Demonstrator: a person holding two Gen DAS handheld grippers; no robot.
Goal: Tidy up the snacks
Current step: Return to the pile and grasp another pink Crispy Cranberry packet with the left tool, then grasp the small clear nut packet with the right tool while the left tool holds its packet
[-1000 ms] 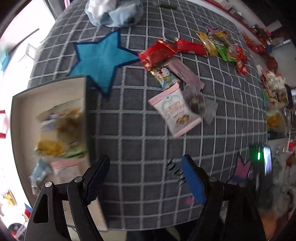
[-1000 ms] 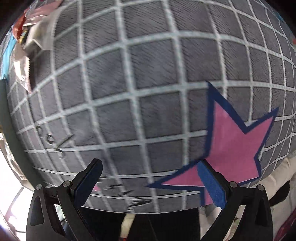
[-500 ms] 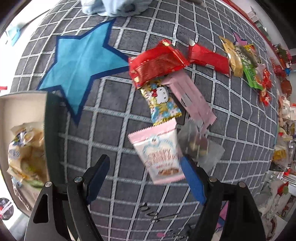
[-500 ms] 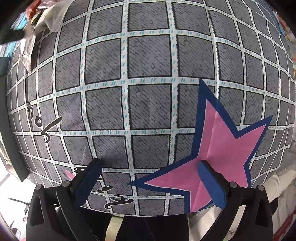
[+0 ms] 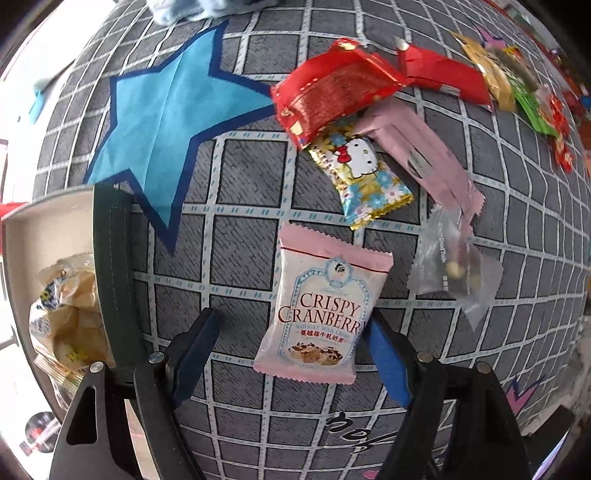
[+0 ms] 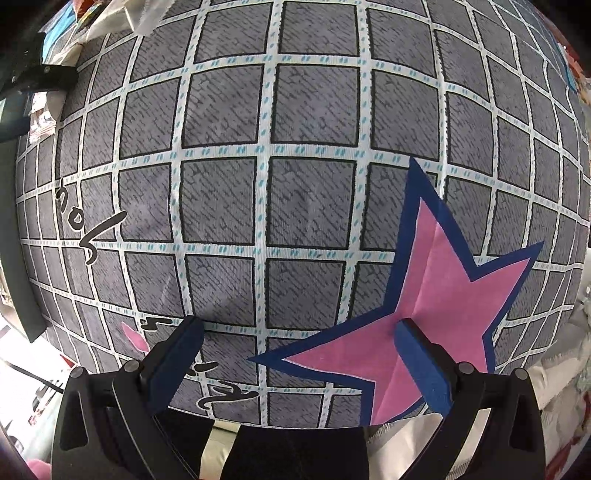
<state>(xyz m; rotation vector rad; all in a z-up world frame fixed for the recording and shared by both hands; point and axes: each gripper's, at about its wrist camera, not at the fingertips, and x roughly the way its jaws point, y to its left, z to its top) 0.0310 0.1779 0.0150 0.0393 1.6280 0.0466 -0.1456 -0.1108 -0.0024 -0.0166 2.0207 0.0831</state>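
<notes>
In the left wrist view my left gripper (image 5: pixel 291 354) is open, its jaws on either side of the lower end of a pink "Crispy Cranberry" packet (image 5: pixel 321 306) lying on the grey checked cloth (image 5: pixel 240 258). Beyond it lie a Hello Kitty packet (image 5: pixel 360 173), a red packet (image 5: pixel 332 92), a pink wrapper (image 5: pixel 424 155) and a clear bag (image 5: pixel 454 269). A box (image 5: pixel 110 266) at the left holds several snack packets (image 5: pixel 66 314). In the right wrist view my right gripper (image 6: pixel 299 354) is open and empty above the cloth, by a pink star (image 6: pixel 436 295).
A blue star patch (image 5: pixel 173 114) lies on the cloth past the box. More snacks, red (image 5: pixel 443 77), gold (image 5: pixel 484 70) and green (image 5: pixel 532 99), lie at the far right. A light blue cloth bundle (image 5: pixel 199 7) sits at the far edge. The table's near edge (image 6: pixel 295 424) is under my right gripper.
My left gripper has moved forward and down toward the snacks; the pink Crispy Cranberry packet now lies between its jaws. The right gripper has shifted slightly and stays open.
</notes>
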